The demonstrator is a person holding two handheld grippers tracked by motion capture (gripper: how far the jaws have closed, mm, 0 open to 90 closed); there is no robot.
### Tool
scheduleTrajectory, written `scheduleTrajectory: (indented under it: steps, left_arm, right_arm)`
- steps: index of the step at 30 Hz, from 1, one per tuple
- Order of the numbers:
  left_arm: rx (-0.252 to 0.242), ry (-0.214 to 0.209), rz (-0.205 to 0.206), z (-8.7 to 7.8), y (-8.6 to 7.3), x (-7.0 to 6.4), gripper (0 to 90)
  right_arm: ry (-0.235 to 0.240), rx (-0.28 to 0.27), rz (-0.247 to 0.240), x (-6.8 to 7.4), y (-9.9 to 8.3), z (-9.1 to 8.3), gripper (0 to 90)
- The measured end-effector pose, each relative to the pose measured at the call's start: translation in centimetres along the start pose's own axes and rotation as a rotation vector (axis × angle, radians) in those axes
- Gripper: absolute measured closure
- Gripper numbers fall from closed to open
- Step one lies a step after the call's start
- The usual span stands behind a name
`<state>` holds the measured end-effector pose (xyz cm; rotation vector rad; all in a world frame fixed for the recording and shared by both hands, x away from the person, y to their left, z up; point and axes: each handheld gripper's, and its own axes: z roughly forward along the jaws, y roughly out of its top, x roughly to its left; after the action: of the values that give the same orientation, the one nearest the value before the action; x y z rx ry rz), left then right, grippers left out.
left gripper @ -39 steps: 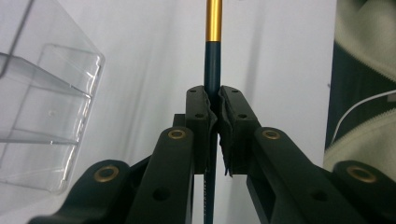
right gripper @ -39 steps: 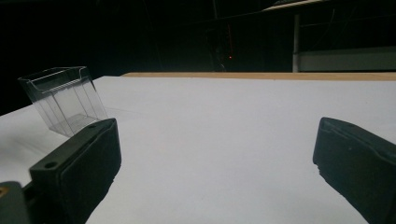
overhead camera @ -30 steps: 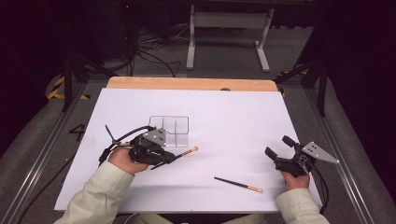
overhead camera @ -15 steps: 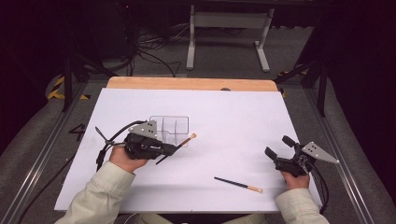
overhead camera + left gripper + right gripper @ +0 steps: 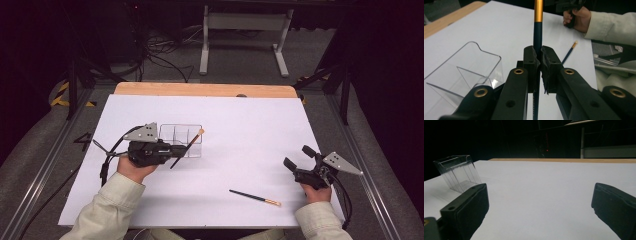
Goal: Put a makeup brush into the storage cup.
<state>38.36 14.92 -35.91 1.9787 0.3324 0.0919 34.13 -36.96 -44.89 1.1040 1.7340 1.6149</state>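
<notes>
Carrying a dark brush with a gold ferrule, the left gripper has its jaws clamped on the handle; the bristle end lies over the clear organizer standing left of the table's centre. The step appears to be tipping that brush into a compartment: swing the handle upright first, centre it between the thin dividers, and release only when the lower end is inside. The right gripper rests near the right edge, jaws wide apart. A second brush lies near the front edge. Open room lies between the two.
</notes>
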Motion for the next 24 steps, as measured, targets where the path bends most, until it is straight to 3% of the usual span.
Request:
scheduleTrajectory:
  steps: [10, 19, 24]
  left_arm:
    - [-0.169, 0.025, -0.013, -0.68, -0.53, 0.41, 82.5]
    - [-0.25, 0.072, 0.008, -0.55, -0.76, 0.46, 82.4]
    - [-0.262, 0.082, -0.008, -0.53, -0.87, 0.9, 82.4]
  right_arm:
    - [0.0, 0.0, 0.0, 0.0, 0.0, 0.0, 1.7]
    - [0.0, 0.0, 0.001, 0.0, 0.0, 0.0, 1.7]
    - [0.0, 0.0, 0.001, 0.0, 0.0, 0.01, 1.7]
